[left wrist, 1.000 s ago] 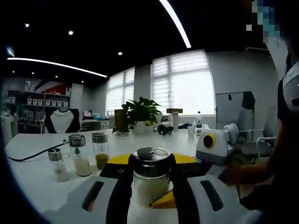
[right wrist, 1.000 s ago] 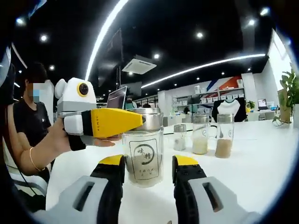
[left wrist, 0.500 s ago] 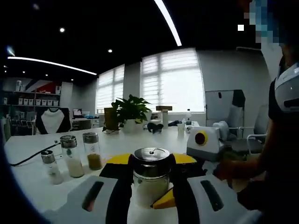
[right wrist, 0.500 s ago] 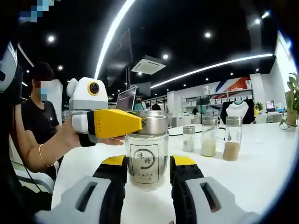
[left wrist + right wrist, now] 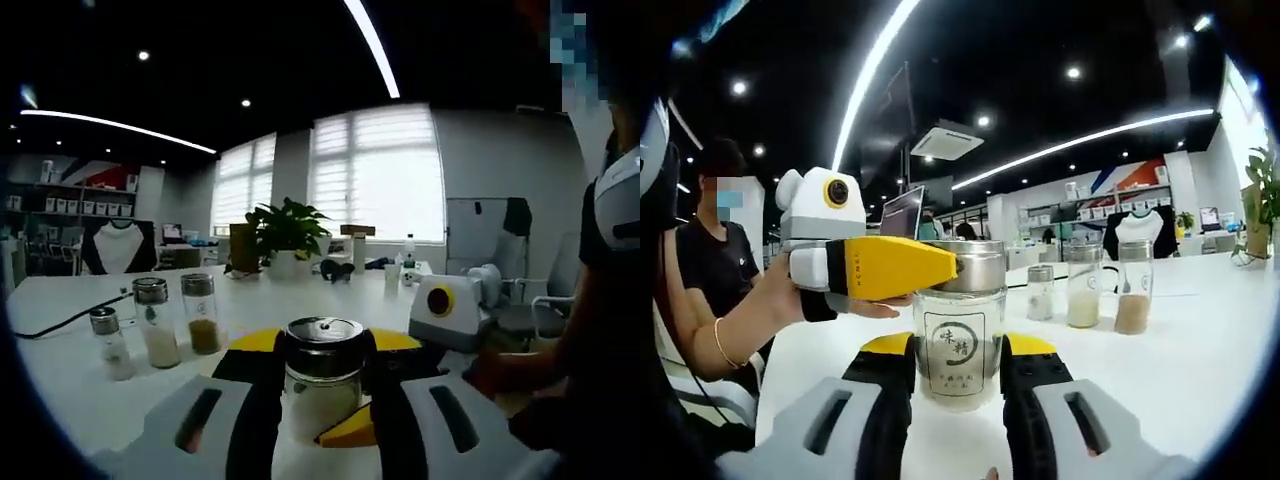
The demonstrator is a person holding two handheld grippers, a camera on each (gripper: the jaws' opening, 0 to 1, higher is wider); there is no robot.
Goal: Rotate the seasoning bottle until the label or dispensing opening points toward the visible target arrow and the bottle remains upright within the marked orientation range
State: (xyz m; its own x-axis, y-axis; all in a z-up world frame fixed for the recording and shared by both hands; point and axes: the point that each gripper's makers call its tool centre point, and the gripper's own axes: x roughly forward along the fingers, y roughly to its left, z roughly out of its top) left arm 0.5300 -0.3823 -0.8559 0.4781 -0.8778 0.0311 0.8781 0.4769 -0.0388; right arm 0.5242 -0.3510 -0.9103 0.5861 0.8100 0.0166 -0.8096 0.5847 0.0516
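The right gripper holds the seasoning bottle by its glass body, its two yellow-tipped jaws pressed against either side of the lower half, with the printed label facing straight back between them. The left gripper meets the same bottle higher up: in the left gripper view its jaws flank the metal lid and upper glass, and in the right gripper view one of its yellow fingers reaches in from the left and touches the side of the lid. Whether that grip is firm or only a light contact cannot be told. The bottle stands upright on the white worktop, just in front of both grippers, partly filled with a pale seasoning. It looks like smooth, rigid glass with a polished steel cap, so it is probably light but slippery and breakable; a firm, low hold on the straight glass wall should steady it, while the lid or shoulder is the likelier place to apply the turn. Squeezing too hard or tipping it would be the risks. Further out, three other shakers stand well apart in a row. No target arrow can be made out.
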